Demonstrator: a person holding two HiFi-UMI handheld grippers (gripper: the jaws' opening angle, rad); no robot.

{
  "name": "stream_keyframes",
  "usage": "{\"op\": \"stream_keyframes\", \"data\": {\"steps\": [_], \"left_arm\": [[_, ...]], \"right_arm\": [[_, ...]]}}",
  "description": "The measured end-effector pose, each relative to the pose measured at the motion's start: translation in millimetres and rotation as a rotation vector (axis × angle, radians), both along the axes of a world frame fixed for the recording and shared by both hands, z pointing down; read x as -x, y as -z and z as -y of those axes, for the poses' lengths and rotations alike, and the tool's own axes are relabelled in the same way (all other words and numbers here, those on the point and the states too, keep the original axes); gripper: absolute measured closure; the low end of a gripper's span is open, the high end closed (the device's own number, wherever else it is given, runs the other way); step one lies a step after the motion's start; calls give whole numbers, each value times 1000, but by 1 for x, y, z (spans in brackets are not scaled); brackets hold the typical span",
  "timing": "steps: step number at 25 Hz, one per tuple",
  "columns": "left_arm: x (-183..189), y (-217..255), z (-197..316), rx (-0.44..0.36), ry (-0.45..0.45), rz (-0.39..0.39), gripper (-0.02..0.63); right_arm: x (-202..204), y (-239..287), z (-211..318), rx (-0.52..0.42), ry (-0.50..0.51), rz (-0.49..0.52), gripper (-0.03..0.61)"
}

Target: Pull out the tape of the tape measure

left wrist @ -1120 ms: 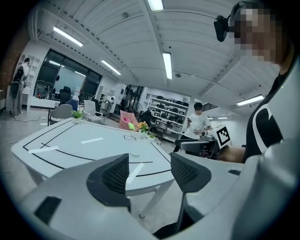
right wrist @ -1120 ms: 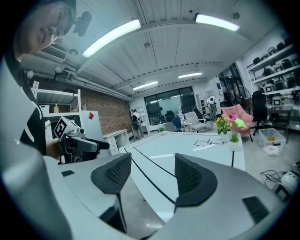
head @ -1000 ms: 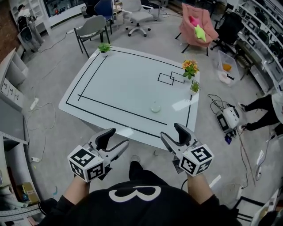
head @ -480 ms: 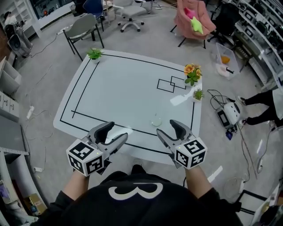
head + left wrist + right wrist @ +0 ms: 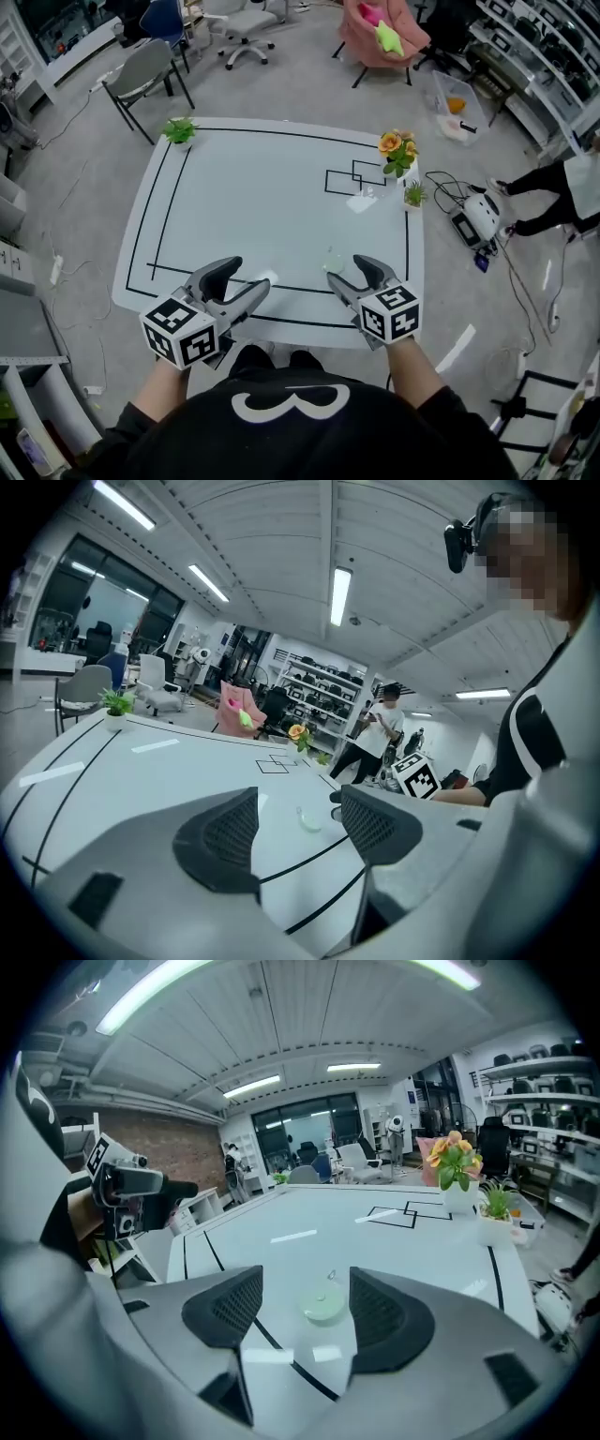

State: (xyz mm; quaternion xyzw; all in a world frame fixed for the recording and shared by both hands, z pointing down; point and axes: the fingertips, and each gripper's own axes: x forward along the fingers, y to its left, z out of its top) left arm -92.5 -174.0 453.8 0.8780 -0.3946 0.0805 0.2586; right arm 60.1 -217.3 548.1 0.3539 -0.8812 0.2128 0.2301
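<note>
tape measure [image 5: 334,262]: a small, round, pale green case, lying flat on the white table [image 5: 262,187] at about 5 o'clock from the table's middle, just inside the black line along the near edge. no tape is drawn out of it.

from the head view i see both grippers held over the near edge. the left gripper [image 5: 246,281] sits at 7 o'clock, well apart from the case. the right gripper [image 5: 345,272] sits at 5 o'clock, its jaw tips just beside the case.

the right gripper view adds what the head view cannot. the right gripper [image 5: 305,1312] has its jaws spread apart, and the case [image 5: 324,1305] shows in the gap between them, resting on the table with neither jaw touching it. a small metal tab stands at its far side, at 12 o'clock.

the left gripper view shows the left gripper [image 5: 298,832] with jaws apart too and nothing clamped. the case [image 5: 308,819] appears farther off through the gap. the right gripper's marker cube [image 5: 415,775] shows at 3 o'clock.

orange flowers [image 5: 395,150] stand at the table's 2 o'clock corner. a leafy pot [image 5: 178,130] stands at the 10 o'clock corner.
</note>
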Motion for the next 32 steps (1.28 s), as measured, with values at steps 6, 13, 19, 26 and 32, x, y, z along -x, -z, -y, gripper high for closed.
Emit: {"op": "stream_keyframes", "data": {"steps": [6,13,19,26,32], "left_arm": [[13,-4,19,22,-53,1,351],[26,-5,38,10,-102,8,351],[30,-6,41,16,-125,15,351],[44,-8,46,14,-132,8,351],[54,-4,52,-5,-139,0,351]], "right_arm": [[2,-23,9,36,-48,-101,310],[8,-49,21,59,-77,-224,310],[12,-64,27,63,-89,-304,310],[14,-67,27,88,-127,-293,336],[13,-67,27,107,-168,-281,353]]}}
